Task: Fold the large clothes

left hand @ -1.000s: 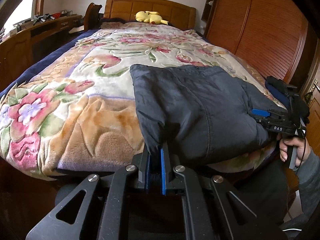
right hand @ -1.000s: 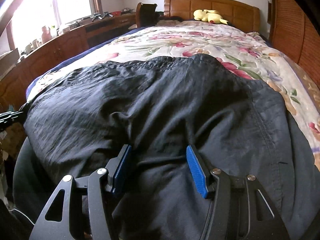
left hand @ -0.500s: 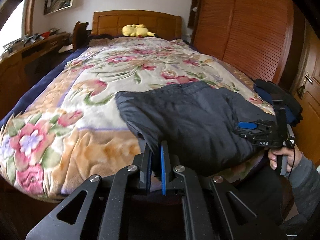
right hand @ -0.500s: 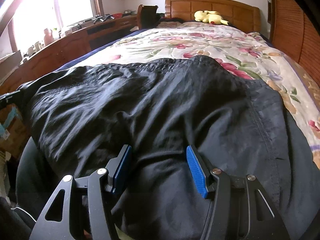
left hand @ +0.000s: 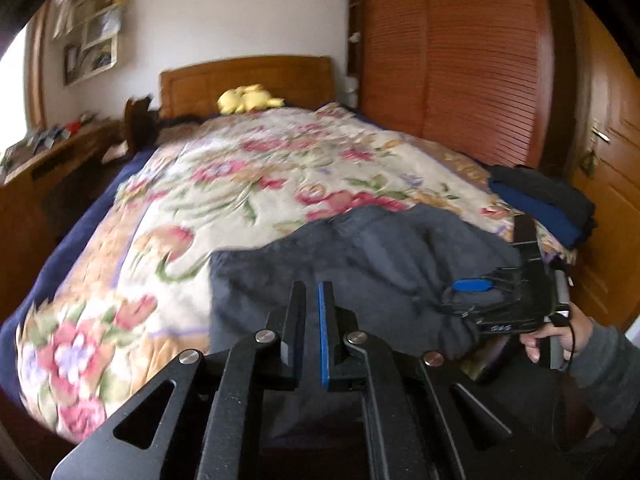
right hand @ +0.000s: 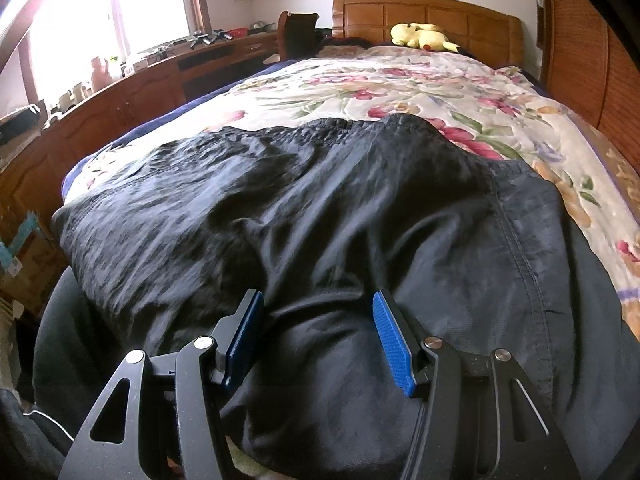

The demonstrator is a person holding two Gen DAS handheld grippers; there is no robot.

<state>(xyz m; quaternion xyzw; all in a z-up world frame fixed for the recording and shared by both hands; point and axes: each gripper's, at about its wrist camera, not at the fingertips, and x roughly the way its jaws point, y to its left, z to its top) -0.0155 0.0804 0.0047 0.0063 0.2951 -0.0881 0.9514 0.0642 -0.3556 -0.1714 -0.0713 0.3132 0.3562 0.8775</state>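
Risen since a second ago: left gripper (left hand: 311,292), then pinching the dark garment (left hand: 360,272) at the bed's near edge, now above it, jaws nearly pressed together with only a thin slit and nothing visible between. Right gripper (right hand: 318,312) unmoved, spread about halfway, blue pads (right hand: 390,340) straddling a bunched fold of the garment (right hand: 320,208); whether pressing it cannot be told. Held by one hand (left hand: 556,338) in a grey sleeve. One garment, spread over the near end of the floral blanket (left hand: 240,184), front edge hanging off the bed. Further right, one stack of folded dark clothes (left hand: 548,204). At the far end, one yellow plush toy (right hand: 424,37) against the wooden headboard (right hand: 428,12).
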